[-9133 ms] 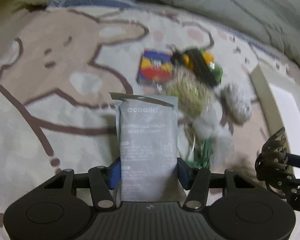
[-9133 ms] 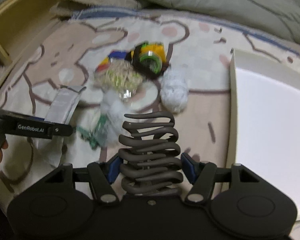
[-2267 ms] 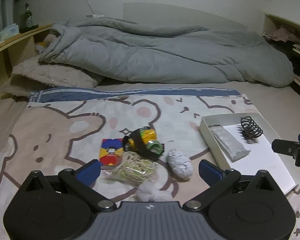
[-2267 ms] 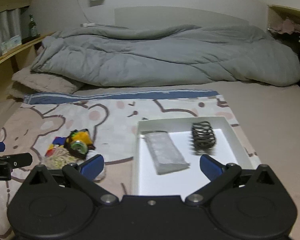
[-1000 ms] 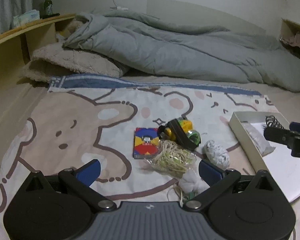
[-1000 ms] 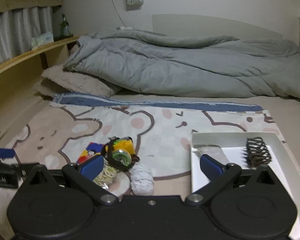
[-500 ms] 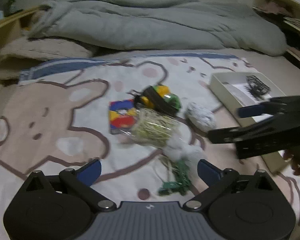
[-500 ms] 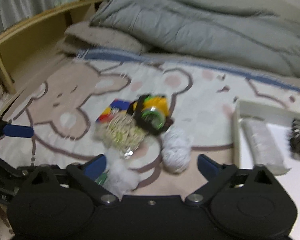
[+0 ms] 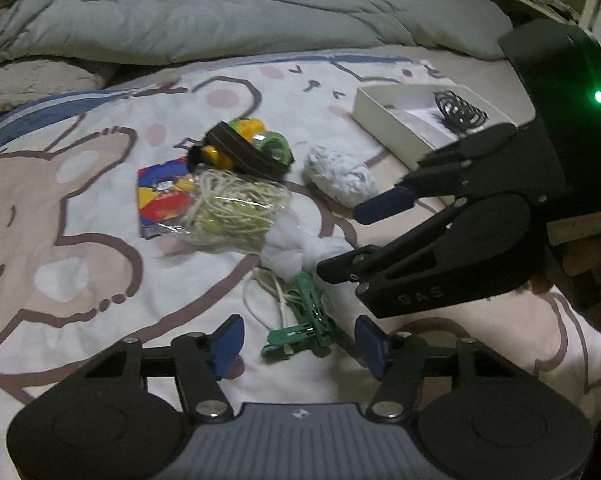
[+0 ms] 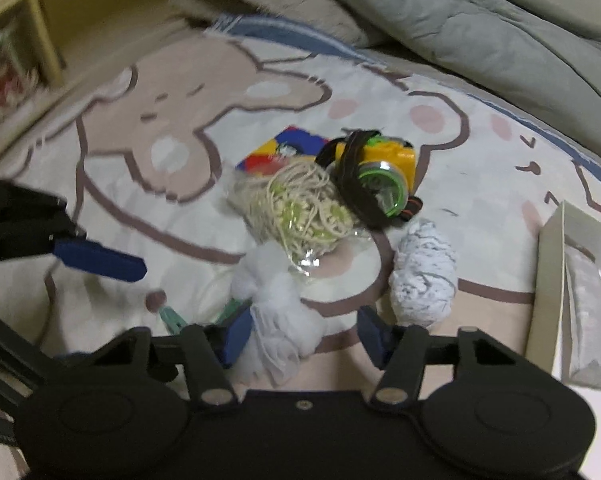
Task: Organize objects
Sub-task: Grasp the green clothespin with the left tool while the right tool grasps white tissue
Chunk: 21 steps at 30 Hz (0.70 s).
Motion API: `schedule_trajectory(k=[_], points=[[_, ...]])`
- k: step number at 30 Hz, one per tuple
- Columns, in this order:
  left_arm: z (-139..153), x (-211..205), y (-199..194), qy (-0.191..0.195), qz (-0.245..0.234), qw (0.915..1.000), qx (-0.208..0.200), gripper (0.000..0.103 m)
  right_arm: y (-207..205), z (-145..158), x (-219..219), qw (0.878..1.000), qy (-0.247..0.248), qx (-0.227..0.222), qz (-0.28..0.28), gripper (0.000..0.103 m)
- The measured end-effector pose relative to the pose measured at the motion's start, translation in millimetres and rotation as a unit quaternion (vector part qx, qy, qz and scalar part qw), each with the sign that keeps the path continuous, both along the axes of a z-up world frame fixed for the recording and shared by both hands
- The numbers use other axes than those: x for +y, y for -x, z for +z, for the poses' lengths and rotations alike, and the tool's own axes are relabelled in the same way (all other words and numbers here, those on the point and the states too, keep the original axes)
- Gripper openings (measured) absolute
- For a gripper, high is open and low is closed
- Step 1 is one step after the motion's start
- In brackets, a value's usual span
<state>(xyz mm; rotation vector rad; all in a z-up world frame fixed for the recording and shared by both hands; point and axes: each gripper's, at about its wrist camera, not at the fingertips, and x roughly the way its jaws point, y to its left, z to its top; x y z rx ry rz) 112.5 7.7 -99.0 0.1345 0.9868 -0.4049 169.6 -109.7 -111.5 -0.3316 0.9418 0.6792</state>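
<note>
- Now, in the left wrist view, the left gripper sits low over the bear-print blanket, where a second ago it looked out across the room from higher up; I judge this the start of the next pick-up
- its jaws, at full spread a second ago, are closing, and they stand partly spread with the green plastic clothes pegs between the blue pads; neither pad touches the pegs, so nothing is held
- the right gripper now reaches in from the right edge, its tips beside the white fluffy net bundle; a second ago only its tip showed, over by the box
- the shallow white box lies well apart at the upper right and holds the black spiral hair claw; so some sorting is done, and the pile is left
- in the pile lie a clear bag of pale string, a yellow-and-green headlamp with a dark strap, a colourful flat card pack and a speckled white yarn ball
- Next, in the right wrist view, the right gripper's jaws are closing around the net bundle; the left pad seems to touch it and the right pad stands clear, so there is no pinch yet
- a grey sachet lies in the box at the right edge
</note>
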Motion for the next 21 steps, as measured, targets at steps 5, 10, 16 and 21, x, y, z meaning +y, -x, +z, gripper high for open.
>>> schedule_trajectory(k=[5, 10, 16, 21], points=[[-7.5, -6.2, -2.3, -0.011, -0.026, 0.9996, 0.001, 0.06, -1.9, -5.2, 0.5, 1.0, -0.001, -0.012, 0.017, 0.055], [-15.1, -12.6, -5.0, -0.022, -0.041, 0.9989, 0.005, 0.06, -0.5, -13.2, 9.8, 0.999, 0.007, -0.01, 0.043, 0.04], [-21.4, -18.8, -11.4, -0.028, -0.045, 0.9986, 0.007, 0.06, 2.2, -0.1, 3.9, 0.999, -0.011, -0.007, 0.035, 0.037], [-26.7, -25.2, -16.0, -0.029, -0.045, 0.9979, 0.037, 0.058, 1.6, 15.8, -14.4, 0.999, -0.029, -0.009, 0.011, 0.037]])
